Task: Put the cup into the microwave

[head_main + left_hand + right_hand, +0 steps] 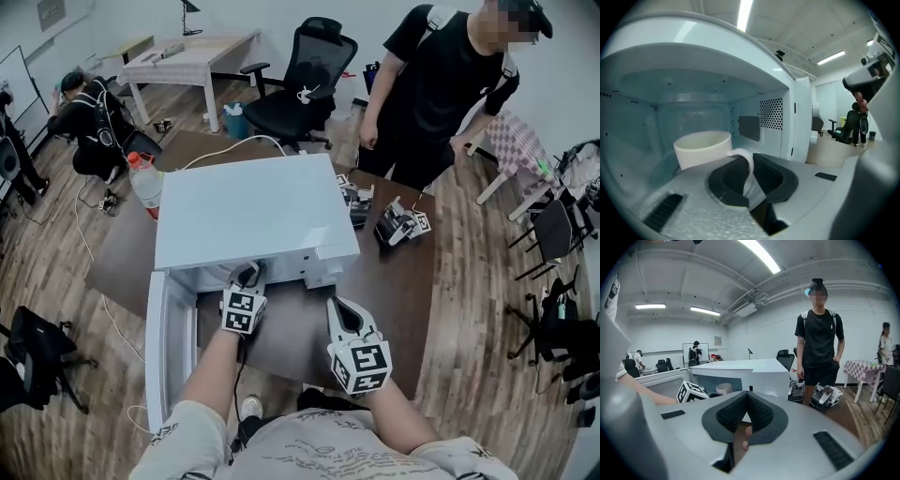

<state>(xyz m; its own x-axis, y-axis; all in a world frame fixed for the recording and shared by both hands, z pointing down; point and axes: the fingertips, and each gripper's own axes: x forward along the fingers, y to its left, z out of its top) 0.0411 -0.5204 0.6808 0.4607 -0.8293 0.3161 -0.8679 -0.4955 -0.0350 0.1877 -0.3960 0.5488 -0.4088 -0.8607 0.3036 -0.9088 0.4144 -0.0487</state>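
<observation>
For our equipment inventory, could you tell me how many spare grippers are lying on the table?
2. One spare gripper lies by the microwave's far right corner; the other spare gripper lies right of it. The microwave may hide more.

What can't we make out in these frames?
Left gripper view: cup bottom hidden behind left gripper; set down or not, unclear.
Head view: cup hidden under microwave top.
Right gripper view: cup too small for detail.
</observation>
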